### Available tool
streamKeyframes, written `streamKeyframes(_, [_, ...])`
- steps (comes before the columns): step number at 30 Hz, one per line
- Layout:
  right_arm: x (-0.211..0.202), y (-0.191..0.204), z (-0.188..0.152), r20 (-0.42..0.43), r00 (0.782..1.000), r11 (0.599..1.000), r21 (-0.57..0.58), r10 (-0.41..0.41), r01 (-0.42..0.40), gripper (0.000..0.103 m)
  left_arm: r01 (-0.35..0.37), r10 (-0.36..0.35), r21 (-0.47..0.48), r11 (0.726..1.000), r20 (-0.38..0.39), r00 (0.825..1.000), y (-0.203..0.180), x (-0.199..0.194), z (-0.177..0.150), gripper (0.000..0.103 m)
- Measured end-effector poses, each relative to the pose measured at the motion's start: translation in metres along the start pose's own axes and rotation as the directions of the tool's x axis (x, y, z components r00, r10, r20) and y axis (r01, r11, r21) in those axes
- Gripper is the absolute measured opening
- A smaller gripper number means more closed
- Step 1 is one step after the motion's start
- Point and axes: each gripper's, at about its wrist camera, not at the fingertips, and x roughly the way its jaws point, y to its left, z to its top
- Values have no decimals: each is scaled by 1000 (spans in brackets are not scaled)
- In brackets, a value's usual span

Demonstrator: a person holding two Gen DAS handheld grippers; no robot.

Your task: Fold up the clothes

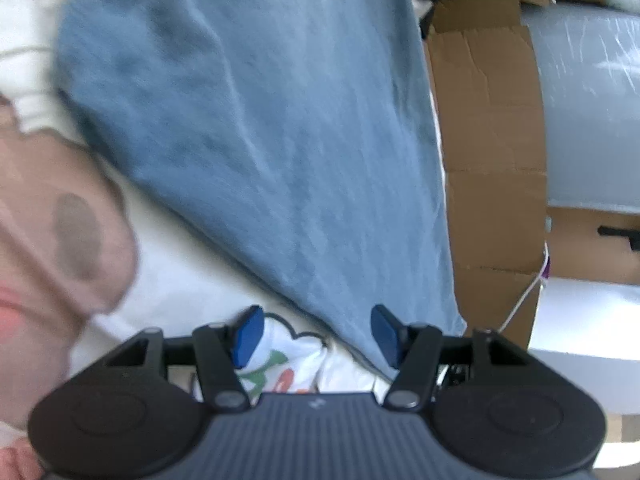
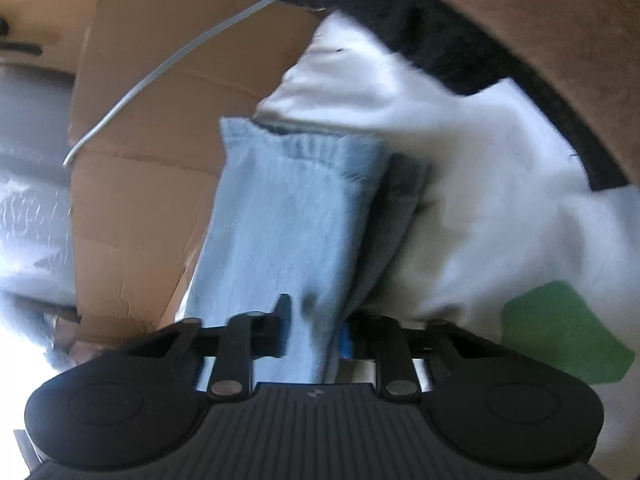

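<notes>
A blue garment (image 1: 260,120) spreads over a white surface, filling most of the left wrist view. My left gripper (image 1: 316,334) hovers open at its near edge, blue pads (image 1: 248,334) wide apart, with a white printed cloth (image 1: 288,364) below them. In the right wrist view a narrow part of the blue garment (image 2: 288,208), ending in a ribbed cuff (image 2: 312,148), runs away from me. My right gripper (image 2: 314,330) is shut on this strip, the fabric pinched between its fingers.
Pinkish cloth (image 1: 60,220) lies blurred at the left. Flattened cardboard (image 1: 488,120) (image 2: 160,120) borders the surface, with a white cord (image 2: 160,76) across it and a grey wrapped roll (image 1: 592,100) beyond. White fabric (image 2: 460,160) with a green patch (image 2: 560,332) and dark cloth (image 2: 400,20) lie right.
</notes>
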Motion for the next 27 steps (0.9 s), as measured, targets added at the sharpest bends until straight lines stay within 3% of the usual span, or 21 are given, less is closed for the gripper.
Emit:
streamKeyframes(3, [-1,-3,3,7,1000,1000,-6,-6,6,8,-11,11,-8,1000,34,999,4,-18,2,62])
streamKeyframes(6, [-3,4,6,12,1000,999,-44,-25,25,7,-31,32,-9,999,81,996,9,-40,5,62])
streamKeyframes(10, [-12,5,8,16,1000,1000,-1,-24,24,6,-75,76,-13,997,163,984,18,-64,7,61])
streamKeyframes(13, [-17,13,9,28,999,1000,22,-15,14,6,-115,119,-27,993,226,967,27,-76,9,61])
streamKeyframes(16, [-18,22,13,27,1000,1000,17,1,-2,6,-182,182,-27,983,299,937,30,-78,11,58])
streamKeyframes(19, [-18,34,17,26,1000,1000,-7,18,-17,6,-232,218,-2,973,345,913,17,-44,13,58])
streamKeyframes(24, [-15,39,18,15,1000,1000,-29,7,-7,6,-199,178,18,980,376,910,31,-48,28,57])
streamKeyframes(27, [-13,37,19,9,1000,1000,-29,4,-3,6,-119,106,16,993,355,929,52,-79,35,58])
